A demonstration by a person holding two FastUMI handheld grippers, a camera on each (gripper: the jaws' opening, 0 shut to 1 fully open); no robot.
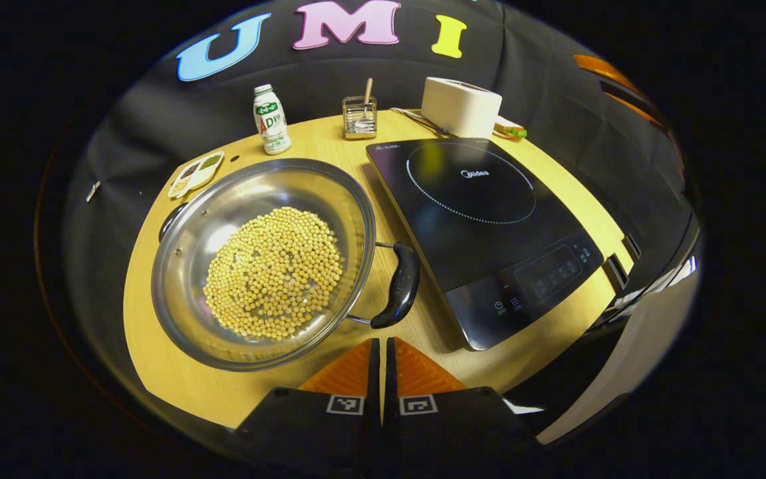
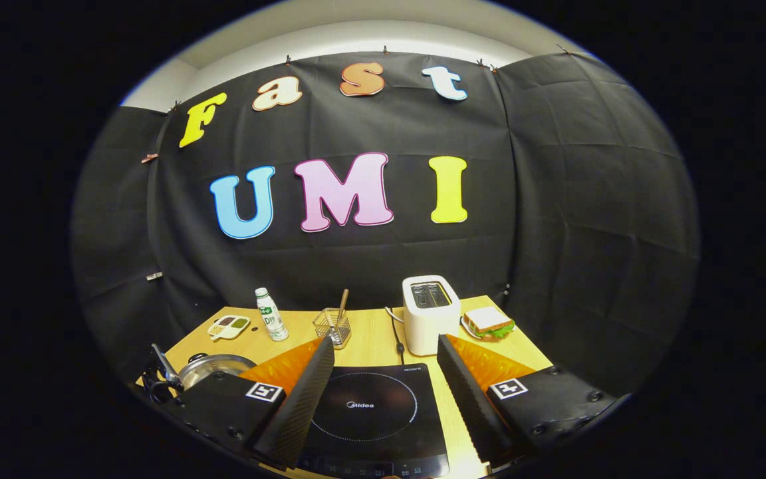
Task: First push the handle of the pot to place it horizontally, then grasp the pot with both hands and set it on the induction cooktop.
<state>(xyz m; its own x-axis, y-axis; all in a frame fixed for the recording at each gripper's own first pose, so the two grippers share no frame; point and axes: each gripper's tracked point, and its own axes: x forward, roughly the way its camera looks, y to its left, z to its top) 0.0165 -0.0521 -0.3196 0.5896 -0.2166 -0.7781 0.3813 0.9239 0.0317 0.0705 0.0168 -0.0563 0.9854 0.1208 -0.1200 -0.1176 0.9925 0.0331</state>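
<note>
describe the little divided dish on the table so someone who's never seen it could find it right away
Start at the wooden table and find the steel pot of soybeans left of the induction cooktop. Just past the pot's far-left rim, near the table edge, lies the small white divided dish, left of the drink bottle. It is the only flat tray with separate compartments holding differently coloured grains.

Polished metal, glossy glass and matt wood grain on the tabletop

The round shiny steel pot (image 1: 190, 266) is mirroring light off its smooth wall, its curved black plastic handle (image 1: 397, 286) gleaming at three o'clock of the rim. The flat black glass induction cooktop (image 1: 489, 233) is showing a glossy, reflective face. The pale wood-grain table (image 1: 157, 359) is looking smooth and matt, the white plastic toaster (image 2: 428, 313) satin, and the black cloth wall (image 2: 589, 233) creased and dull.
</note>
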